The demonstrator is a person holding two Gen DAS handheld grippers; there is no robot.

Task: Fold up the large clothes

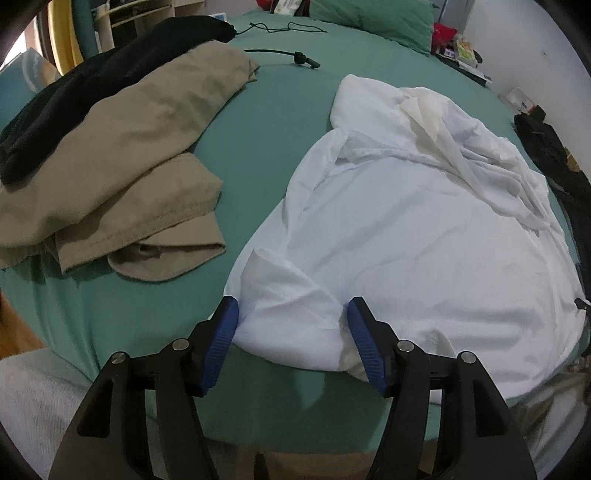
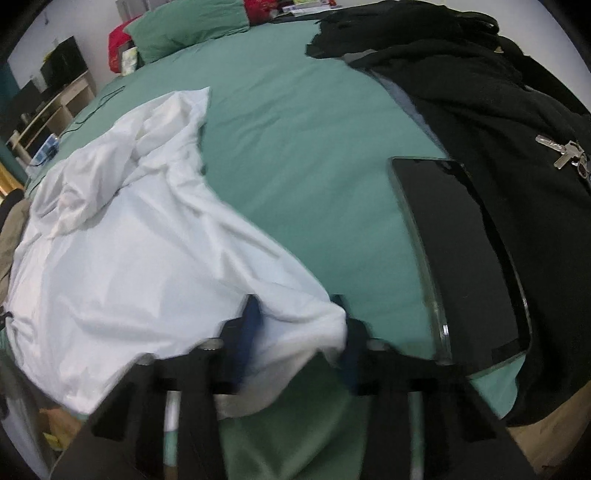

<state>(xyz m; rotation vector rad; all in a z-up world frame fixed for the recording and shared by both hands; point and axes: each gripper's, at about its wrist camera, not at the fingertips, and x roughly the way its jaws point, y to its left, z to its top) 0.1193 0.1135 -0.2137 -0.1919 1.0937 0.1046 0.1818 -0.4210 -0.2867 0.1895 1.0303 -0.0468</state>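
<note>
**Taking the near hem of the white garment**

White garment [image 1: 388, 229] is lying rumpled on the green bed [image 1: 266, 122]. My left gripper [image 1: 291, 343] is straddling its near corner, jaws apart. My right gripper [image 2: 299, 332] is blurred; grip unclear. Fabric looks light, limp, slippery: pinching hem corners.

Support was a bed with a teal-green fitted sheet [image 1: 273, 122]. Lying directly on it: a crumpled white fabric garment [image 1: 406, 229], a folded khaki cloth garment [image 1: 147, 122] partly under a black fabric garment [image 1: 96, 85], a thin black cable [image 1: 280, 55], a green pillow [image 1: 373, 16], a black flat tablet [image 2: 461, 251] and a heap of black clothing [image 2: 498, 92] bearing silver keys [image 2: 565, 151].
</note>
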